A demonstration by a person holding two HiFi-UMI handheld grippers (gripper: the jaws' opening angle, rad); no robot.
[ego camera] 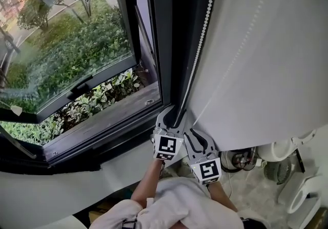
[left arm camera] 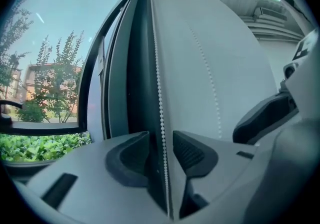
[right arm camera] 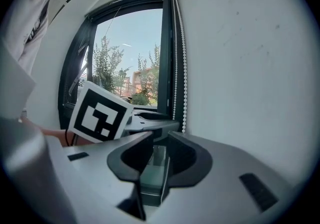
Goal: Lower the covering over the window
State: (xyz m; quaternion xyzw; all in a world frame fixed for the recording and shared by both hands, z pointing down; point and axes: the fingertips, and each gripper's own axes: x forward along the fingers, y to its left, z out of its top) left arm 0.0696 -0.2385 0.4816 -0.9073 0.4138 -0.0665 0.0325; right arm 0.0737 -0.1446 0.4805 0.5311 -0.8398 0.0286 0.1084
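Looking from the left, your window (ego camera: 72, 43) glass is bare and the covering is out of view, so I judge the lowering barely begun, with all the pulling left. 1 strand of the bead chain (left arm camera: 157, 67) hangs by the frame (ego camera: 164, 33) and runs between the wide-apart jaws of your left gripper (left arm camera: 161, 139), not pinched. Just beside it, your right gripper (right arm camera: 160, 138) keeps a narrow gap with nothing in it. No container shows clearly.

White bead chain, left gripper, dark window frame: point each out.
White bead chain (left arm camera: 159, 80), left gripper view, strand above the jaws.
Left gripper (left arm camera: 161, 140), left gripper view, midway between its fingertips.
Dark window frame (left arm camera: 137, 67), left gripper view, upright post.
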